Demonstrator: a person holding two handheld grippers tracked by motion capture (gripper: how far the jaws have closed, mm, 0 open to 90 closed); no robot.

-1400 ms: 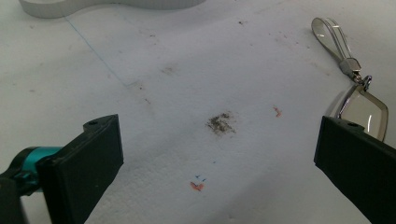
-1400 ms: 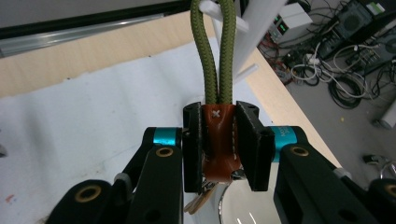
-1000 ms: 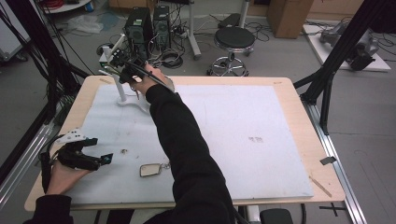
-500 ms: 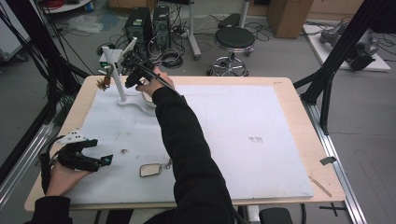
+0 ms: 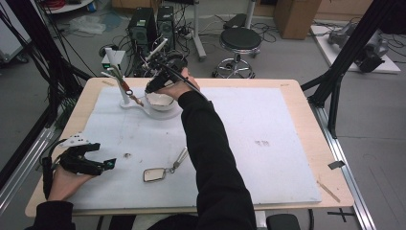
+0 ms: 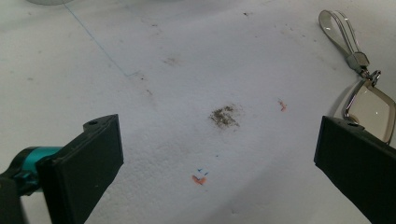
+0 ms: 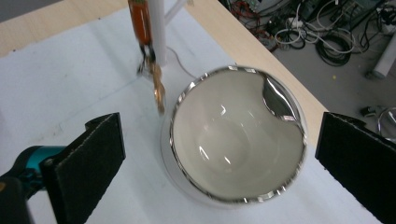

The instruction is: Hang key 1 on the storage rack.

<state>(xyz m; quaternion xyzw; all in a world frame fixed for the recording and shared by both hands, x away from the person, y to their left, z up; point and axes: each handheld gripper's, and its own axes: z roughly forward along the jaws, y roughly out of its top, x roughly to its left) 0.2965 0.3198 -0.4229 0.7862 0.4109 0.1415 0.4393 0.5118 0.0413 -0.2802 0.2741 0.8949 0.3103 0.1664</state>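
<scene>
My right claw (image 5: 152,87) hangs spread wide over the white bowl (image 5: 160,100) at the far left of the table, the bowl sitting between my jaws in the right gripper view (image 7: 236,137) with nothing pinched. Its jaws have just been opening, so I judge I have let go of the orange-handled key (image 5: 128,89) that now hangs on the white stand (image 5: 123,91), at about nine o'clock from the bowl. A second ago this claw was over by the stand; since then it has slid across toward the bowl. Next comes the keyring mirror (image 5: 154,174) lying near the front edge, at six o'clock from the bowl; that calls for pulling back and coming down squarely on it. My left claw (image 5: 109,164) rests spread beside it, empty, as before.
</scene>
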